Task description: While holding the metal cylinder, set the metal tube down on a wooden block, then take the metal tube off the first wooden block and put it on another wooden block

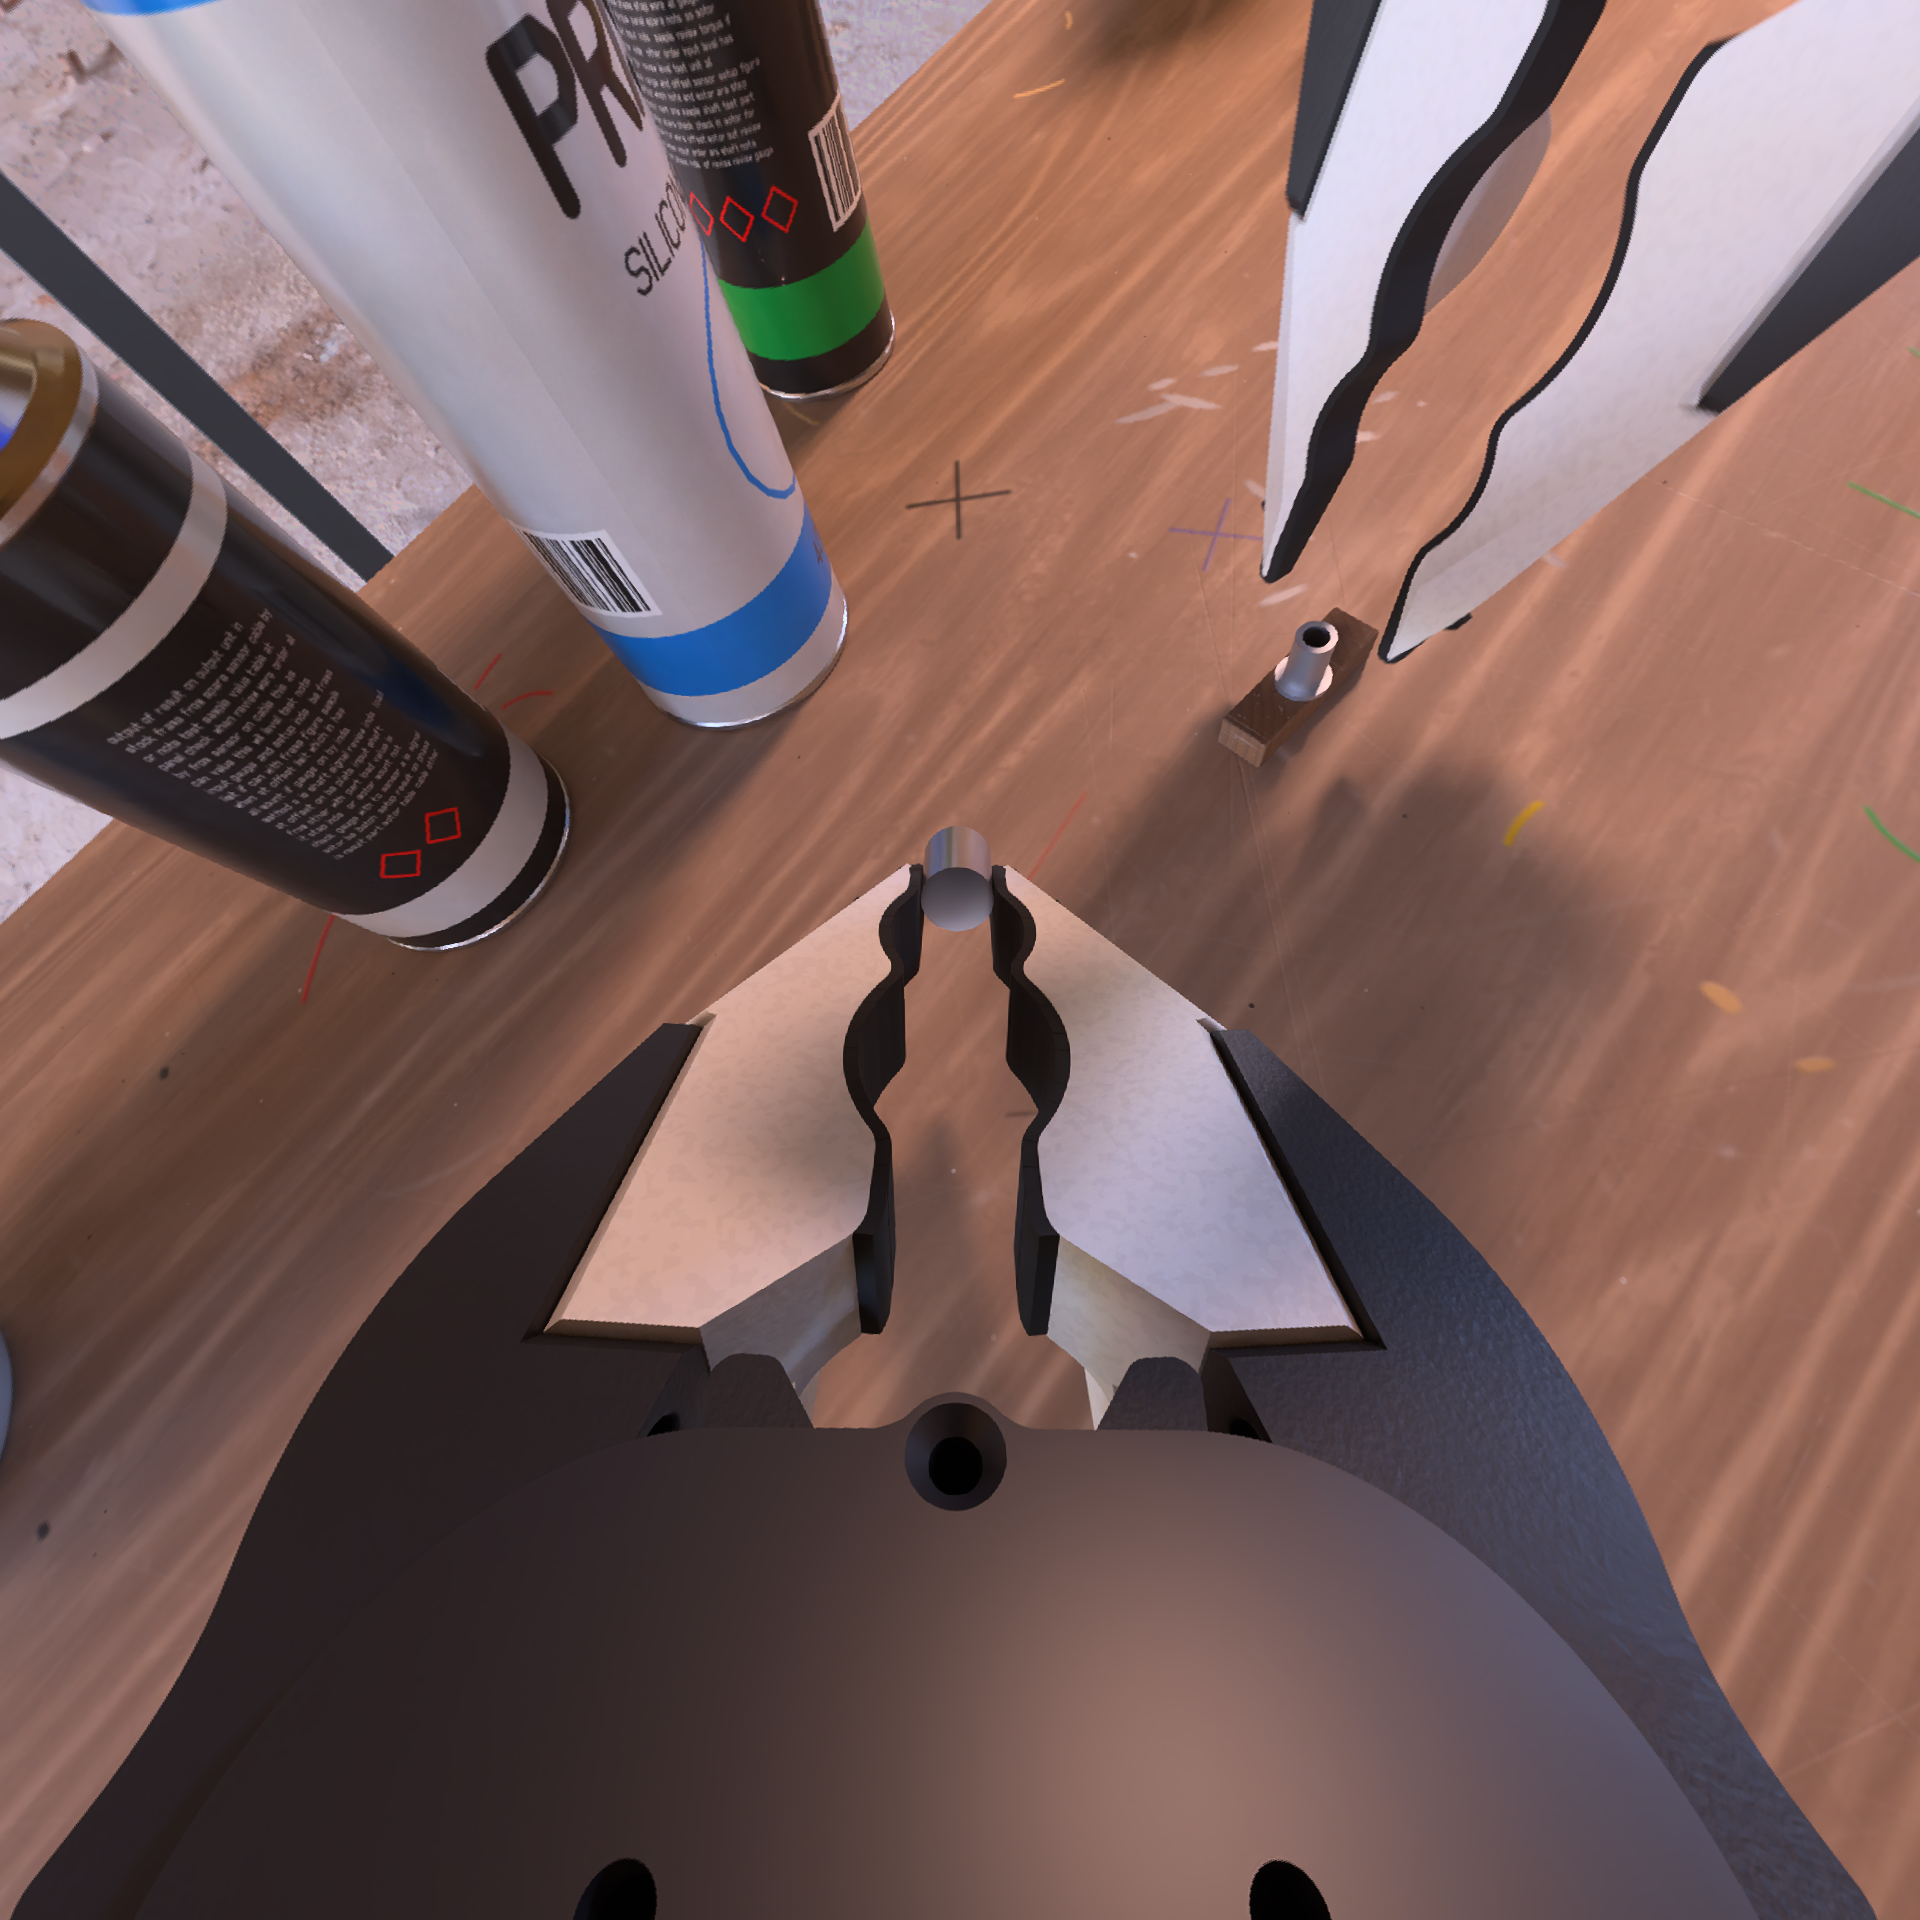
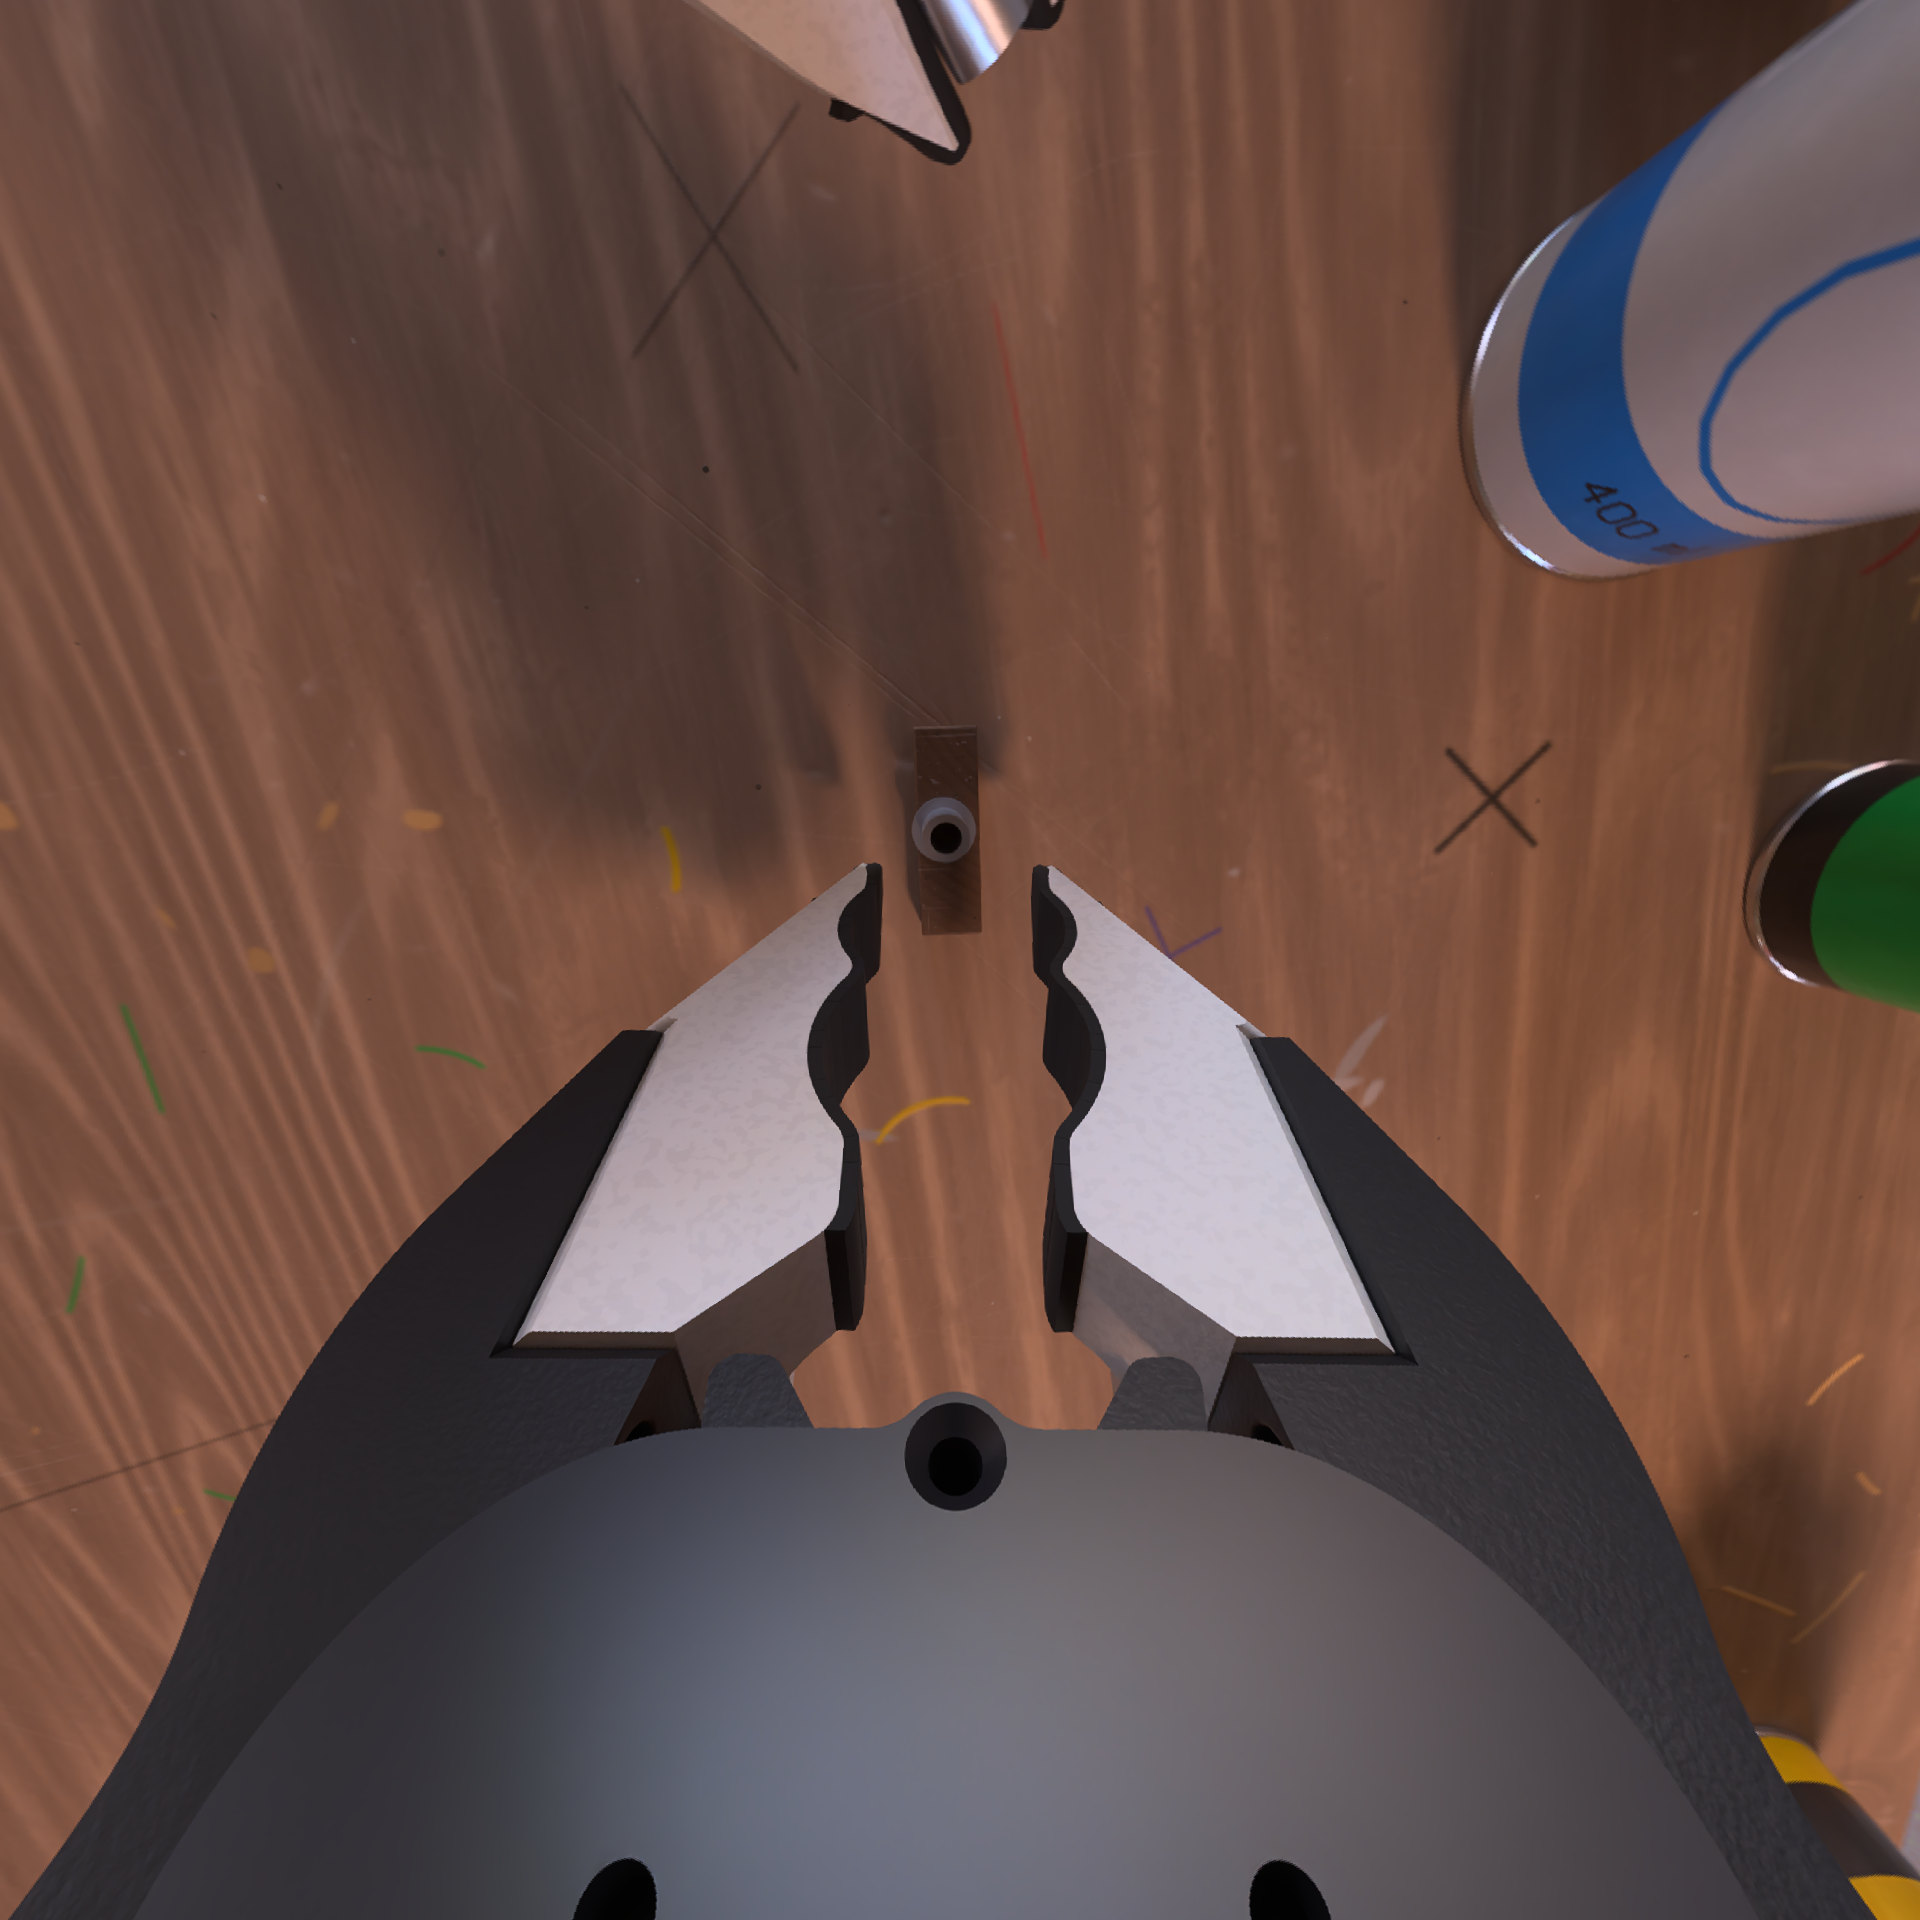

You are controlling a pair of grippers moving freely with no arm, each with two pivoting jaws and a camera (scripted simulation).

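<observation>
My left gripper (image 1: 956, 883) is shut on a short metal cylinder (image 1: 956, 891) held at its fingertips above the wooden table. A small flanged metal tube (image 1: 1307, 660) stands upright on a dark wooden block (image 1: 1262, 717) to the right. My right gripper (image 2: 956, 873) is open and empty, hanging straight above the tube (image 2: 944, 829) and the block (image 2: 948, 764). It also shows in the left wrist view (image 1: 1340, 603), its tips just above the block. In the right wrist view the left gripper with the cylinder (image 2: 971, 36) shows at the top edge.
Tall spray cans stand on the left: a white and blue one (image 1: 644, 436), a black one with a green band (image 1: 800, 239), and a black and white one (image 1: 260, 727). The table edge (image 1: 208, 748) runs behind them. Another can (image 2: 1860, 1808) shows at the right wrist view's lower right.
</observation>
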